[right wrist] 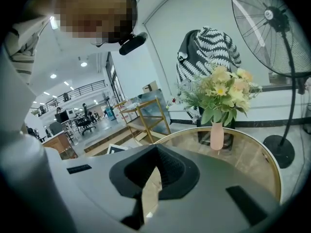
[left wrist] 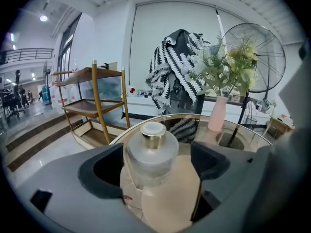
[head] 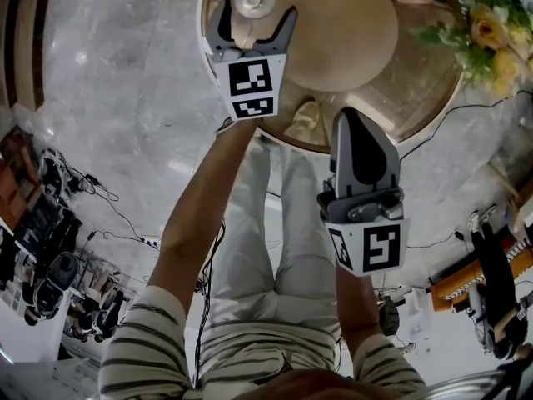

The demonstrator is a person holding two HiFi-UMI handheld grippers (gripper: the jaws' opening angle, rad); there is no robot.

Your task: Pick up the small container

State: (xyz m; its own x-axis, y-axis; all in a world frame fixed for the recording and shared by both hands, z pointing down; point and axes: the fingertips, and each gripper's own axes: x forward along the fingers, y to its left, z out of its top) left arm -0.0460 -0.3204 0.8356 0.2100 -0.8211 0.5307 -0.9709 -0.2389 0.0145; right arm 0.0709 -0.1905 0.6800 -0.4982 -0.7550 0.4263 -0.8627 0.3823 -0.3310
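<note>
**Left hand-held gripper (head: pixel 252 21) astride small container (left wrist: pixel 153 152): tip and slip risks**

Jaws are held wide, one on either side of the frosted bottle, which stands upright near the edge of the glass worktop (head: pixel 416 90). A wider gap is seen at the right jaw, so uneven closure is judged likely to topple the bottle. Rounded glass may slip out if pinched high. Right hand-held gripper (right wrist: pixel 154 164) is closed and empty.

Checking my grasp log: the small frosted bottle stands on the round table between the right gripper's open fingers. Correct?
No: the left gripper view shows the small frosted bottle standing on the round table between the open fingers of the left gripper. The right gripper is shut and empty.
</note>
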